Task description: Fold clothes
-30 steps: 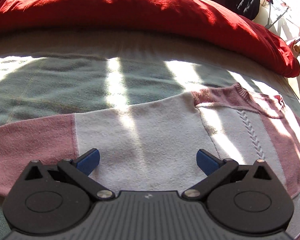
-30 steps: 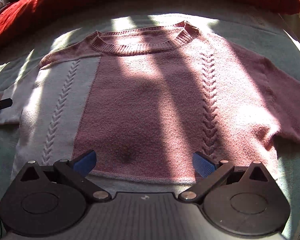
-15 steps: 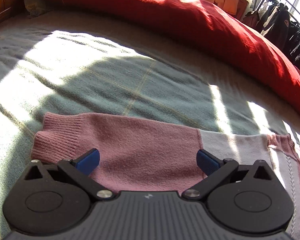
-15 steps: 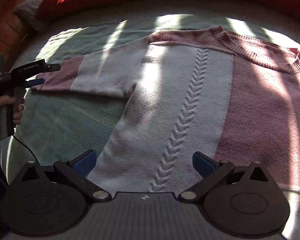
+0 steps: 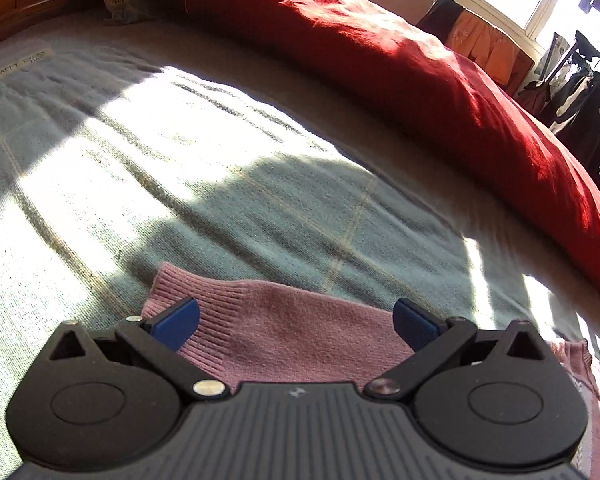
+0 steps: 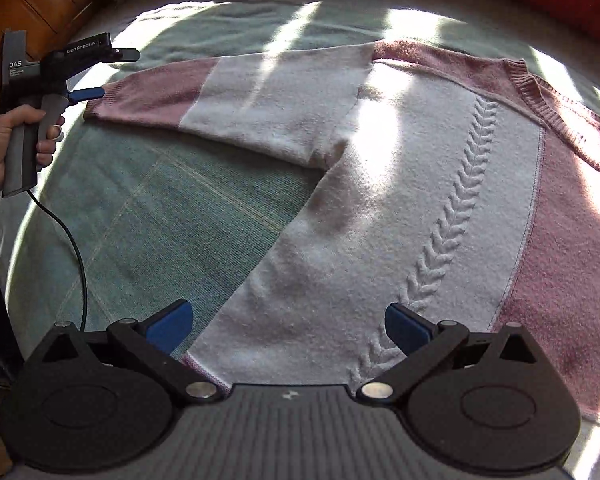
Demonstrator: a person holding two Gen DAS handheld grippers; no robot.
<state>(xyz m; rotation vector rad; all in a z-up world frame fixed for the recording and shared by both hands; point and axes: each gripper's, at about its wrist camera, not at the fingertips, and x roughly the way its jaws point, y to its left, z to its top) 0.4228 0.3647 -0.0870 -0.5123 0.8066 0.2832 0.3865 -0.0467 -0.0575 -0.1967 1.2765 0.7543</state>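
Both claws gape wide, holding nothing. The left claw [image 5: 296,324] has slid outward along the knit sweater [image 6: 400,216] to its ribbed pink cuff [image 5: 204,304]; the right claw [image 6: 288,326] hovers over the hem.

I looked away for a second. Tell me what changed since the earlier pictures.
The left claw travelled out along the sleeve to the pink ribbed cuff of the pink-and-white knitted sweater; the right claw swung left from the pink middle to the white lower corner. Both remain open, nothing gripped. The sweater stays flat on the green blanket.
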